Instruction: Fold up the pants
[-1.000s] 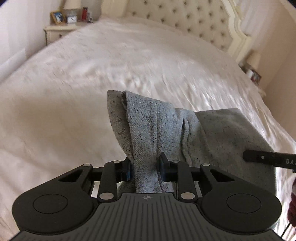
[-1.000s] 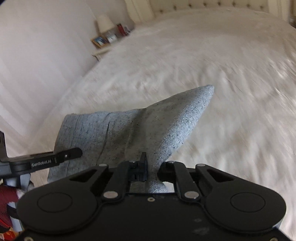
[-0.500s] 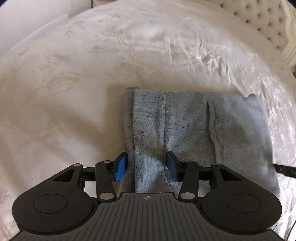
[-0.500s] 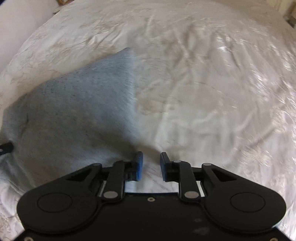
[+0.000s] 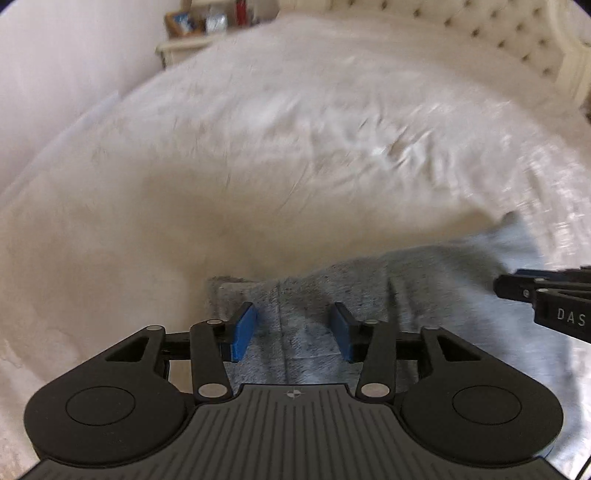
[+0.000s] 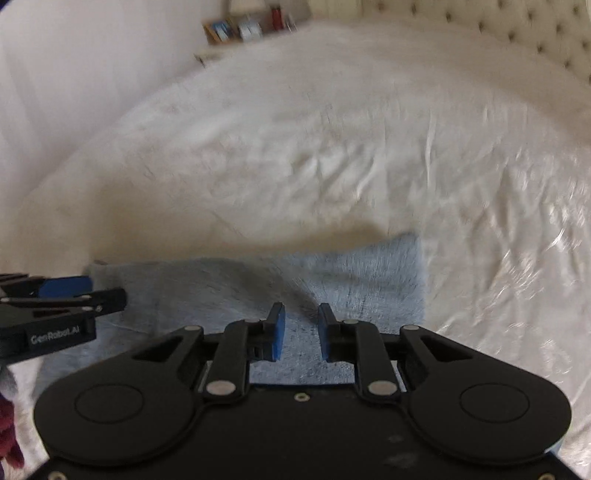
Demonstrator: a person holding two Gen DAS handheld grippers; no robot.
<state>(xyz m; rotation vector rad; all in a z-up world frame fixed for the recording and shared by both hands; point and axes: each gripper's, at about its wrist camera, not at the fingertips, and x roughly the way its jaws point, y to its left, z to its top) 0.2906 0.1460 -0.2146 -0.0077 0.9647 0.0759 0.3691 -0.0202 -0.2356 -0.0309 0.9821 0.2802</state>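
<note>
The grey pants lie folded flat on the white bed, low in both views. My left gripper is open and empty, its blue pads apart over the left end of the pants. My right gripper is open and empty over the right part of the pants. Each gripper shows at the edge of the other's view: the right one at the right, the left one at the left. Both views are blurred by motion.
The white bedspread stretches ahead. A tufted cream headboard is at the far right. A nightstand with a photo frame and small items stands at the far left by the wall.
A second ago both grippers were shut on the lifted pants. They laid the pants on the bed, opened, and have pulled back and tilted up since.
</note>
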